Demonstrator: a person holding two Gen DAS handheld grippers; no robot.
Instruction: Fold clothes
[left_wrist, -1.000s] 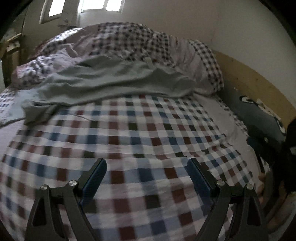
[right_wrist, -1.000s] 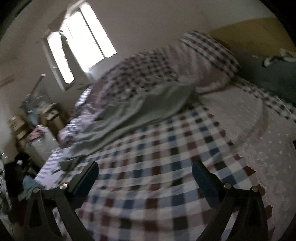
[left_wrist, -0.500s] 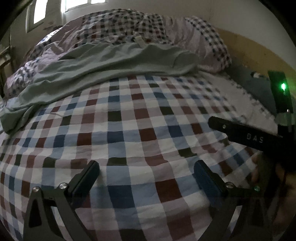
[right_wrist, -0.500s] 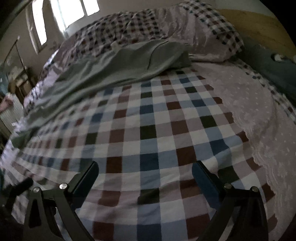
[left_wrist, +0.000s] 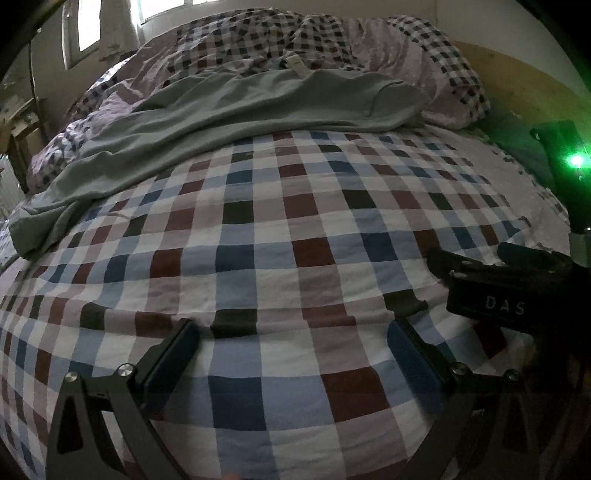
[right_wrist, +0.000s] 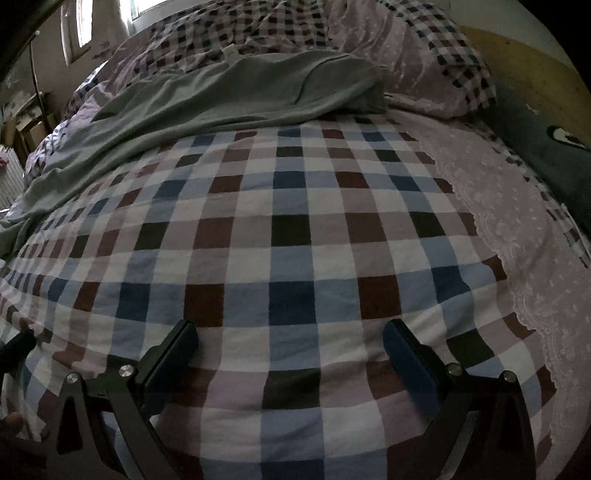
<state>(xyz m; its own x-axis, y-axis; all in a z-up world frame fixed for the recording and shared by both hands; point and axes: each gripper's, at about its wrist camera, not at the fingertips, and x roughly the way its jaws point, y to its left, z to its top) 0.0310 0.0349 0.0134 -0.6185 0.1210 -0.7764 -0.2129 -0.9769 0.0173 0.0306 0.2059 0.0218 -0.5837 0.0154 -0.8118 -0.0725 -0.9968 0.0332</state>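
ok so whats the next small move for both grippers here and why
Probably lower both and close on the near edge of the checked cloth. The left gripper and right gripper hang open just over that edge, nothing between the jaws.

both views are dim and a little murky, lit only by daylight from a window (left_wrist: 162, 7) at the top left, which is blown out to plain white. the light falls off toward the near edge, so the checked bedcover (left_wrist: 280, 258) reads clear in the middle and greyer low down. a green lamp (left_wrist: 574, 160) at the right of the left wrist view flares and tints the dark parts around it. the fisheye lens bulges the checks and bends straight lines, with black corners. focus is fairly sharp, without visible motion blur.
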